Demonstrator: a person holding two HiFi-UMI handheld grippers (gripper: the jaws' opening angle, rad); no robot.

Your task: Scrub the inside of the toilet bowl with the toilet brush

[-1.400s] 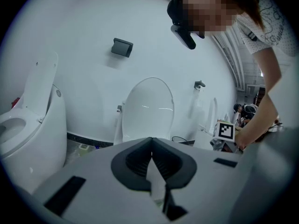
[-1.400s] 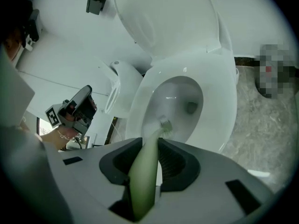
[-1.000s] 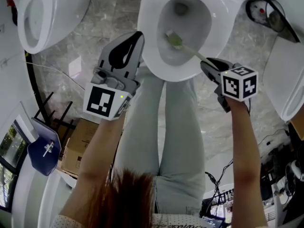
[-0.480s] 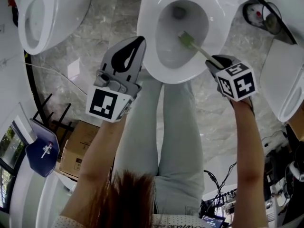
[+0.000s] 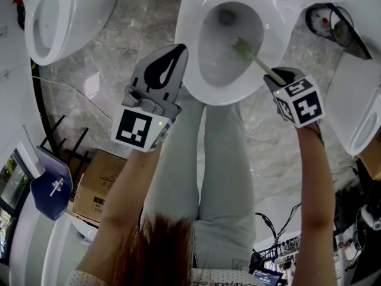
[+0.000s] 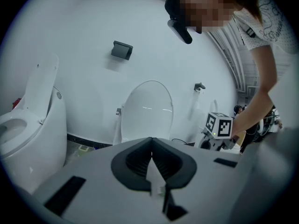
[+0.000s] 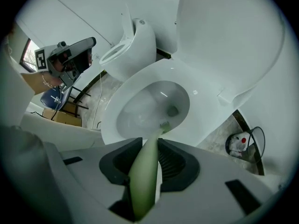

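Observation:
The white toilet bowl [image 5: 193, 79] stands open at the top centre of the head view, its lid [image 6: 147, 108] raised. My right gripper [image 5: 278, 76] is shut on the pale green handle [image 7: 145, 176] of the toilet brush. The brush head [image 5: 241, 45] lies inside the bowl against its right inner wall, below the drain hole; in the right gripper view the brush head [image 7: 164, 125] shows just over the near rim [image 7: 112, 129]. My left gripper [image 5: 174, 55] hovers over the bowl's left rim, shut and holding nothing, as the left gripper [image 6: 151, 155] view confirms.
A second toilet [image 5: 53, 16] stands at the upper left and a third [image 5: 357, 112] at the right edge. A small dark bin [image 5: 330, 19] sits on the marble floor at the upper right. A cardboard box [image 5: 98, 183] and cables [image 5: 280, 231] lie lower down. The person's legs [image 5: 220, 159] stand before the bowl.
The brush head has swept from the bowl's left front across to its right wall. My right gripper moved right and slightly up with it. The left gripper drifted a little toward the rim.

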